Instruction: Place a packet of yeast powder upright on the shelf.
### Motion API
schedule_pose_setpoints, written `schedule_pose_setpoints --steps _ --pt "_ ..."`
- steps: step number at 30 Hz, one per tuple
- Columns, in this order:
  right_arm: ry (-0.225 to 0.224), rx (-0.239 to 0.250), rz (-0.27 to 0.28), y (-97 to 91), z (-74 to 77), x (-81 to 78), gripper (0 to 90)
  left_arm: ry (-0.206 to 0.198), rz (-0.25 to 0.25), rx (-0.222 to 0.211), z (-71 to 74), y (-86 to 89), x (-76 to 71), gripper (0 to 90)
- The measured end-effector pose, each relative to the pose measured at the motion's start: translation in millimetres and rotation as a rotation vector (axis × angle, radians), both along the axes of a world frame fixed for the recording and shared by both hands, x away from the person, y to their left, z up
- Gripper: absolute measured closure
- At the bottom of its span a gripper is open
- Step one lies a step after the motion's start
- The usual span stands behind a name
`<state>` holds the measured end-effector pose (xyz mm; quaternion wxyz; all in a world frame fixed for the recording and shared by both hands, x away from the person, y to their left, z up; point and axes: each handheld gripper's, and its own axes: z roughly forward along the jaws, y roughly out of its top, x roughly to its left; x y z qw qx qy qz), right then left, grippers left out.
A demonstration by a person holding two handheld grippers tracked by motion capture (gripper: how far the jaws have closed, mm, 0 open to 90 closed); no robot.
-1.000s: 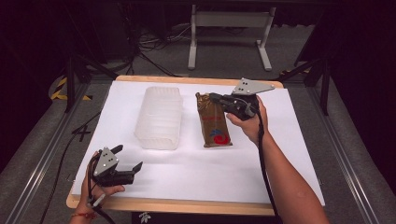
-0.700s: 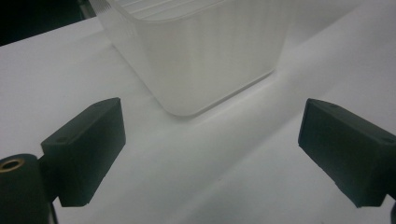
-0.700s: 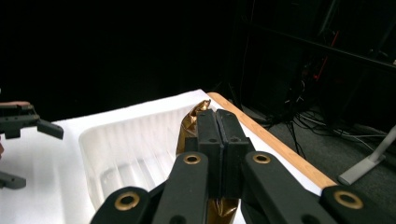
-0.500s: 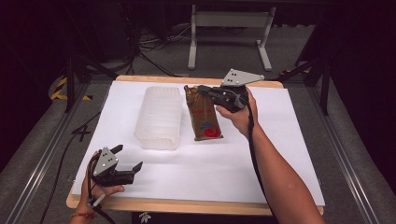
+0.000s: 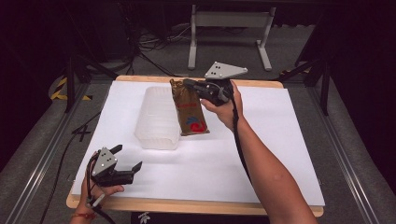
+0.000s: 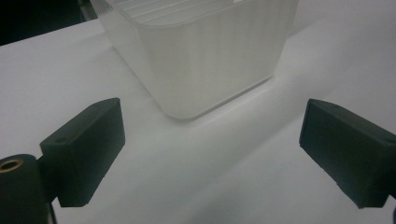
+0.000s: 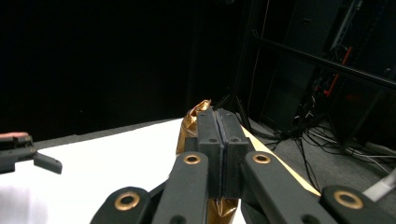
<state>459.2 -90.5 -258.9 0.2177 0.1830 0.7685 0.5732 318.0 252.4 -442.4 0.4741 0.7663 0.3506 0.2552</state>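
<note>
A: Near the desk's (image 5: 280, 154) far edge, about midway along it: right gripper (image 5: 187, 84), jaws pressed together on the top seam of one brown-gold pouch (image 5: 189, 108).

B: Pouch axis?

A: Long axis runs from the far edge toward the near edge, leaning slightly rightward at the bottom. Pinched end points to the far edge; the end with the red-and-blue print points nearward.

B: Neighbours?

A: One translucent ribbed bin (image 5: 159, 116), just beside the pouch's left side, long axis parallel to it, open top up.

B: Left gripper (image 5: 127, 157)?

A: At the near-left corner, jaws spread wide with nothing between them, facing the bin's near wall.

B: Open room?

A: Right half of the white surface is bare out to the right edge; a broad bare strip also lies along the near edge.
</note>
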Motion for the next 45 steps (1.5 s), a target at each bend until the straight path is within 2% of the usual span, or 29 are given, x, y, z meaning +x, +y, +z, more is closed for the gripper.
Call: schedule_pose_setpoints --steps 4,12,20,27,30,34,38,40,45 --pt "0.001 0.009 0.013 9.6 3.0 4.9 89.5 0.003 0.004 0.005 -0.7 1.5 -2.5 7.6" --pt "-0.003 -0.007 0.02 35.8 4.0 11.9 89.5 0.002 0.015 0.005 -0.9 5.3 -9.2 7.6" --pt "0.009 -0.042 0.026 61.8 -5.6 17.2 89.4 0.001 0.019 -0.005 -1.2 7.6 -9.4 7.6" --pt "0.022 -0.039 0.002 69.2 -11.0 23.8 89.4 0.002 0.012 -0.003 -1.3 6.3 -8.1 7.6" --pt "0.045 -0.012 0.008 69.0 -11.3 28.2 89.4 0.004 0.007 0.001 -1.4 5.4 -7.4 7.6" --pt "0.029 -0.038 -0.004 78.8 -15.1 26.2 89.4 0.006 0.004 0.001 -2.0 5.0 -6.8 7.6" --pt "0.029 -0.041 -0.015 88.0 -20.9 26.3 89.4 0.008 0.004 0.0 -2.4 5.3 -6.7 7.6" --pt "0.05 -0.039 -0.004 92.6 -24.8 27.8 89.4 0.009 0.002 0.004 -2.2 5.4 -6.6 7.6" --pt "0.044 -0.045 0.012 102.7 -31.7 21.4 89.4 0.004 0.005 0.005 -2.6 6.1 -6.4 7.6"
